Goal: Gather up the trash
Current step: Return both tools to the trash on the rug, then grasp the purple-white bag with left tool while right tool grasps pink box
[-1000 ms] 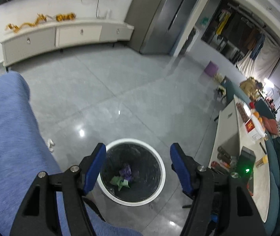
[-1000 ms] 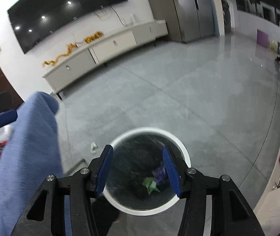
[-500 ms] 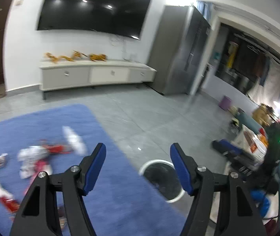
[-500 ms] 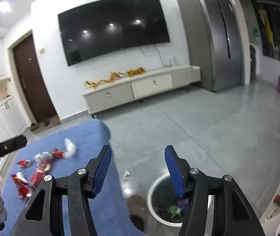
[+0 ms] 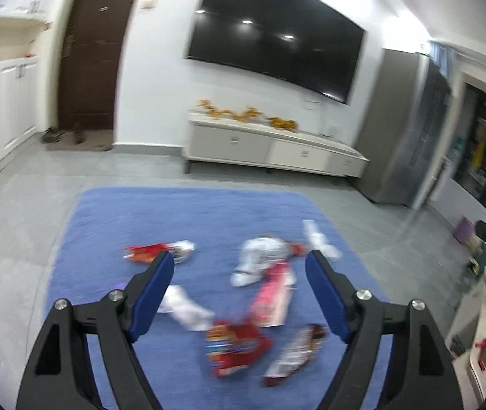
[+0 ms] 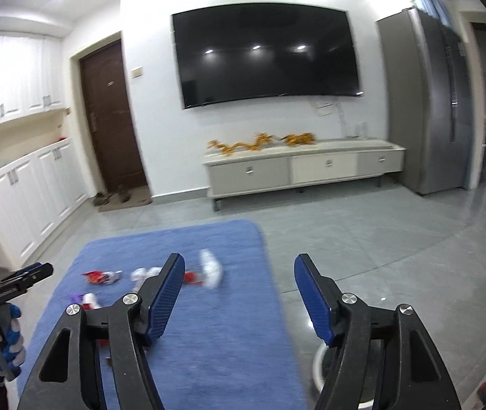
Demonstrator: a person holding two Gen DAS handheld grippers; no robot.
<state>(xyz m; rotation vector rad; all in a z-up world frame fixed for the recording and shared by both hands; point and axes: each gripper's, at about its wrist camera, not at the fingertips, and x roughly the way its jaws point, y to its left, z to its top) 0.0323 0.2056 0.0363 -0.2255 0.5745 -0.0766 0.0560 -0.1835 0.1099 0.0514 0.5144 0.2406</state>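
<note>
Several wrappers lie scattered on a blue rug: a red packet, a pink-and-white wrapper, crumpled white paper and a red-and-silver wrapper. My left gripper hangs above them, its jaws opening with nothing between them. My right gripper is over the rug's right side, jaws also opening and empty. The white bin rim shows low right, mostly hidden behind the right finger. In the right wrist view the left gripper appears at far left, held by a gloved hand.
A low white TV cabinet stands under a wall TV. A grey fridge is at right, a brown door and white cupboards at left. Grey tiled floor surrounds the rug.
Both grippers lifted away from the bin and swung left toward the rug; the bin has left the left wrist view. Both pairs of jaws stand wider than before.
</note>
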